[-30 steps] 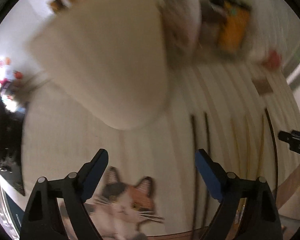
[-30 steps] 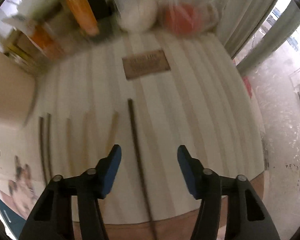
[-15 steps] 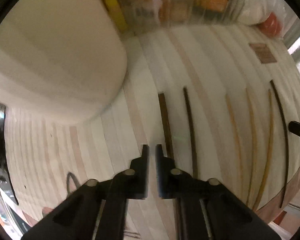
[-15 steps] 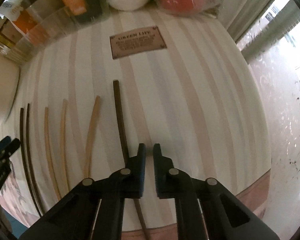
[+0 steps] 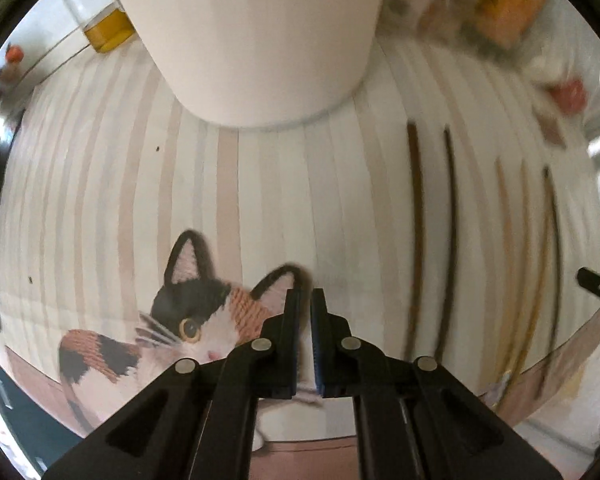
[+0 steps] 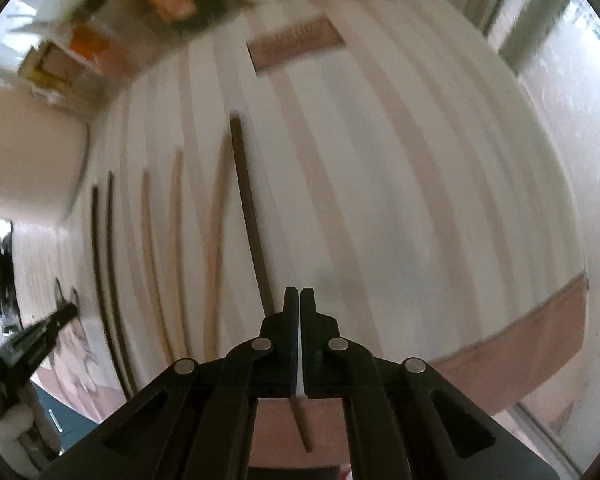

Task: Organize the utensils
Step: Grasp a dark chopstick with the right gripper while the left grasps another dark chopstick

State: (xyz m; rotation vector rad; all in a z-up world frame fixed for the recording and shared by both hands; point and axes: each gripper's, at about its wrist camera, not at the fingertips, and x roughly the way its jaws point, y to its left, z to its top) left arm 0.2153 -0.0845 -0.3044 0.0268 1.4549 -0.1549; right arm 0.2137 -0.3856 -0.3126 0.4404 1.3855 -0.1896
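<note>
The 6 chopsticks are laid side by side on the striped surface (image 6: 380, 200), long axes running near to far. The dark chopstick (image 6: 248, 208) passes just left of and under the right gripper (image 6: 300, 300), the nearer one. The left gripper (image 5: 305, 300) hangs over the cat placemat (image 5: 188, 320). Both fingers pairs, apart 1 second ago, are now together and empty.

1. A cream-and-tan striped tablecloth (image 6: 380, 200) covers the table.
2. Six slim chopsticks, dark brown (image 6: 246, 208) and pale wood (image 6: 150, 248), lie in a row at centre left.
3. A white cylindrical container (image 5: 256, 40) stands at upper centre.
4. A brown printed label (image 6: 296, 46) lies at top centre.
</note>
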